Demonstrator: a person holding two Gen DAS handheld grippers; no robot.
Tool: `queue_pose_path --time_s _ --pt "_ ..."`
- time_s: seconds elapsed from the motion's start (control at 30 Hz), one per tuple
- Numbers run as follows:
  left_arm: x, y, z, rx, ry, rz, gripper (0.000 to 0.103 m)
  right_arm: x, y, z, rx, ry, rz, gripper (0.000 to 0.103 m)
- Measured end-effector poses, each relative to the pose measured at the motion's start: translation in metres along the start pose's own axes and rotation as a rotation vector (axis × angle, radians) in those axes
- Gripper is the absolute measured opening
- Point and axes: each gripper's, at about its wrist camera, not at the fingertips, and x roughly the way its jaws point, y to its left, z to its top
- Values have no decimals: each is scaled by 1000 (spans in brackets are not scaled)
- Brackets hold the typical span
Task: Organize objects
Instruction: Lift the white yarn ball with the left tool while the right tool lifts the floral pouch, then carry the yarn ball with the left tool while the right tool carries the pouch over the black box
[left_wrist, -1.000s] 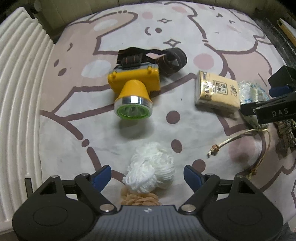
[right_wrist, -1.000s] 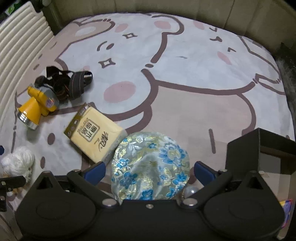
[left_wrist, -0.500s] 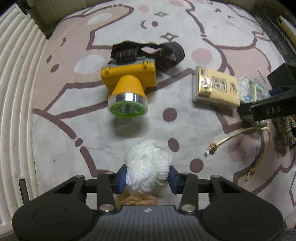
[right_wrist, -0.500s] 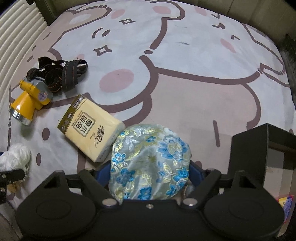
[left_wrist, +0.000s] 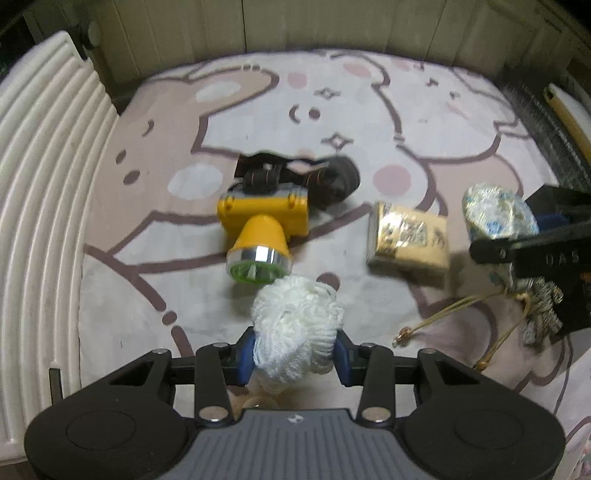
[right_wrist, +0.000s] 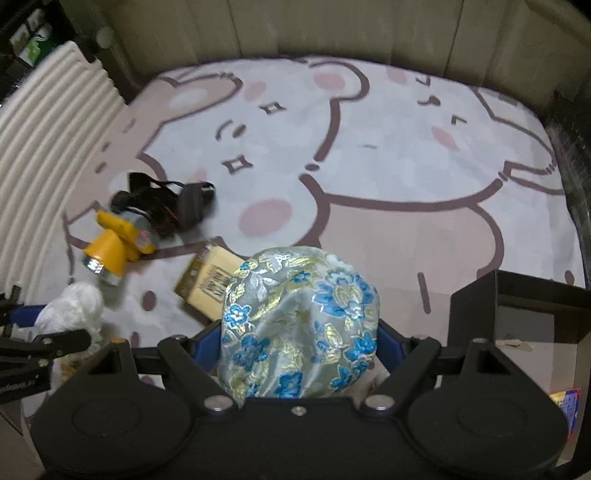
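In the left wrist view, the left gripper (left_wrist: 294, 354) has its blue pads pressed into both sides of a white yarn ball (left_wrist: 297, 328), which hides the lower rim of the yellow headlamp (left_wrist: 263, 232) behind it; something tan under the ball is too blurred to name. One headlamp with its dark strap (left_wrist: 325, 179), one tissue pack (left_wrist: 408, 236) with smeared print, and one brocade pouch (left_wrist: 496, 214) are on the cartoon rug (left_wrist: 369, 110), the pouch partly covered by the right gripper's black frame, its gold cords (left_wrist: 454, 310) trailing below. In the right wrist view, the right gripper (right_wrist: 297, 350) is clamped on that blue-flowered pouch, which hides its pads almost entirely and covers a corner of the tissue pack. A black box (right_wrist: 524, 314) is cut off at the right edge; a ribbed white panel (right_wrist: 48, 122) lies left.
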Motion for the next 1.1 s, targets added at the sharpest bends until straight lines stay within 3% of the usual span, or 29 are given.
queue_pose_path --time_s 0.23,0.57,1.1 --pt "-25 -6 2 -58 -88 -6 43 -19 7 -7 -59 -13 -24 84" --pt "-62 -15 4 -105 -219 30 43 -69 -3 -7 -18 -129 -31 84" --pt "-84 -35 7 -162 -297 -3 43 -123 -25 -17 21 -214 -33 84"
